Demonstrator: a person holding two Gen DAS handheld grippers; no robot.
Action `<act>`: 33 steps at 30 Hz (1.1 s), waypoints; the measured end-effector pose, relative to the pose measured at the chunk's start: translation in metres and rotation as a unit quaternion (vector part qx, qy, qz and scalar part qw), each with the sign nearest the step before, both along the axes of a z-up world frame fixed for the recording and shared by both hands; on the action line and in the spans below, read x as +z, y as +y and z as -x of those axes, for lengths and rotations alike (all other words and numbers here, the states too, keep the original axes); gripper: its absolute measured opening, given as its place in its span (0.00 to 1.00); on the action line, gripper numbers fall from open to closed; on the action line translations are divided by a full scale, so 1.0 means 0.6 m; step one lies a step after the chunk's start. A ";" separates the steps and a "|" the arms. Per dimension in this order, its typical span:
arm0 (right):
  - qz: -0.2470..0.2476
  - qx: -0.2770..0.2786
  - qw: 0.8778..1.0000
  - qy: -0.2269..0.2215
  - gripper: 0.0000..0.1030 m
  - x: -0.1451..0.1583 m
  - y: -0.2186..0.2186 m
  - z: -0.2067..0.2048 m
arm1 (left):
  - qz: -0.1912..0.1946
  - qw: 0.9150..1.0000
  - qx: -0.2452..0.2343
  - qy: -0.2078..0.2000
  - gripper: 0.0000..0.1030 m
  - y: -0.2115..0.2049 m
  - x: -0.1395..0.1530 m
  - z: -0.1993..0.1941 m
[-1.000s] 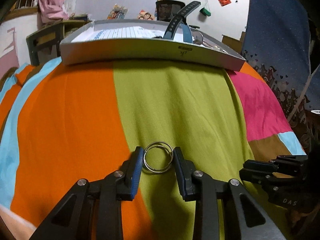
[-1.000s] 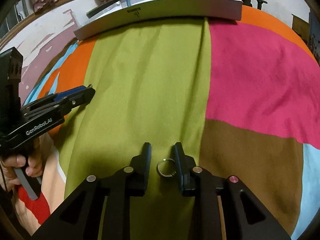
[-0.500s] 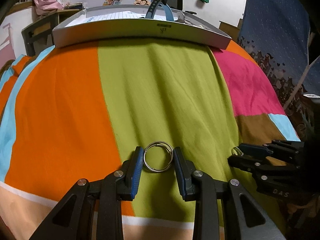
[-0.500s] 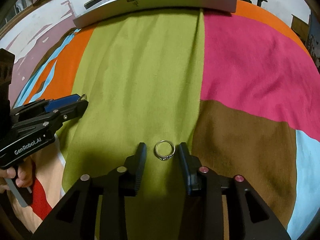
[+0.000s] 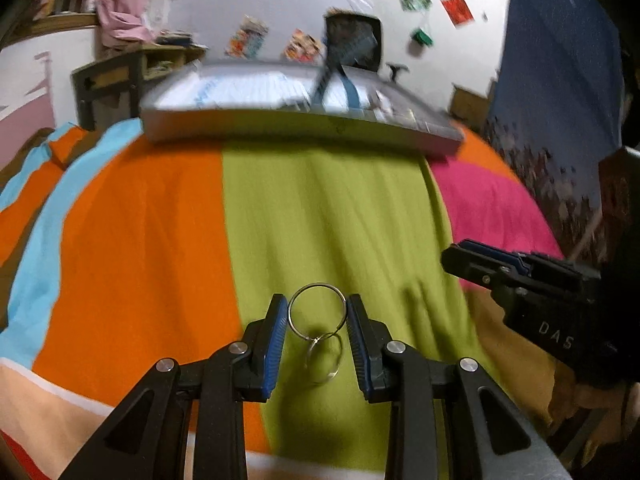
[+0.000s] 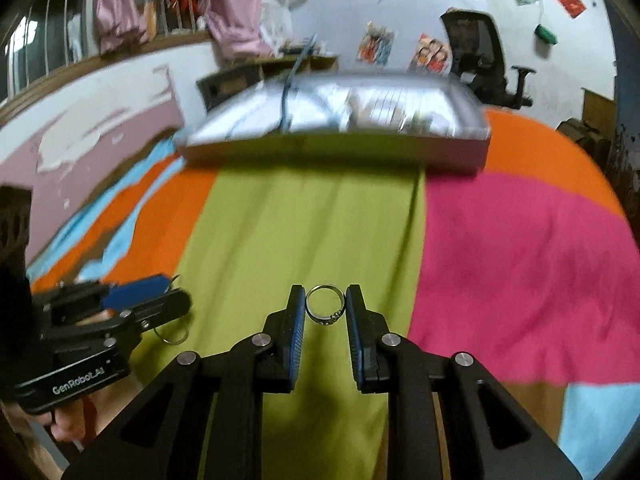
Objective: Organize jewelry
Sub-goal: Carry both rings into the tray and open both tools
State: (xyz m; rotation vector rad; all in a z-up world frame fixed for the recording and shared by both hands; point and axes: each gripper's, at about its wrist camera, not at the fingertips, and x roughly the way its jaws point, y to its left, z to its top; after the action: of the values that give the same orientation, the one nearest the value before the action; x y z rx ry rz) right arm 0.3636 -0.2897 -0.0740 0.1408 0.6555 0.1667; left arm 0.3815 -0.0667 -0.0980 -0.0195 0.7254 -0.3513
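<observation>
Both grippers have lifted off the blanket (image 5: pixel 332 216): left gripper (image 5: pixel 317 314) pinches 2 linked silver hoops (image 5: pixel 317 310), right gripper (image 6: pixel 325 305) clamps a thin silver ring (image 6: pixel 325 305); beyond, a grey tray (image 6: pixel 336 148) holds blurred items.

1. Bedspread (image 5: pixel 328 216): colour-blocked in orange, lime green, magenta pink, brown, sky blue and peach, with a thin white band near the front edge.
2. Left gripper (image 5: pixel 317 322): black frame, blue ribbed pads, silver rivets.
3. Right gripper (image 6: pixel 325 308): black frame, blue pads, silver rivets.
4. Linked hoop rings (image 5: pixel 317 312): plain silver wire.
5. Finger ring (image 6: pixel 325 304): silver, small beaded setting.
6. Tray (image 5: pixel 280 128): grey wall, white-lined interior.
7. Office chair (image 6: pixel 476 56): black.
8. Hanging garment (image 6: pixel 236 12): pale pink.
</observation>
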 end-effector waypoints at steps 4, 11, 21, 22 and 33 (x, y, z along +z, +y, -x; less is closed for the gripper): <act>0.001 -0.019 0.998 -0.053 0.18 0.053 -0.029 -0.021 | 0.010 0.999 0.031 -0.036 0.28 0.008 0.045 -0.016; 0.021 -0.057 0.992 -0.110 0.18 0.101 -0.064 -0.096 | 0.033 0.994 0.064 -0.081 0.28 0.010 0.124 -0.108; 0.018 -0.057 0.995 -0.074 0.18 0.093 -0.068 -0.189 | 0.042 0.995 0.084 -0.033 0.28 -0.016 0.112 -0.272; 0.017 -0.055 0.996 -0.068 0.18 0.089 -0.068 -0.195 | 0.041 0.995 0.087 -0.030 0.28 -0.018 0.107 -0.277; 0.025 -0.040 0.998 -0.051 0.31 0.064 -0.044 -0.203 | 0.030 0.995 0.098 -0.009 0.28 -0.018 0.085 -0.278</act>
State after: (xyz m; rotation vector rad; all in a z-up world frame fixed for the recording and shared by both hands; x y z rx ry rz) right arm 0.4854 -0.3160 -0.0358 0.1087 0.5509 0.0800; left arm 0.5483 -0.0776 -0.0467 -0.1427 0.6889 -0.1845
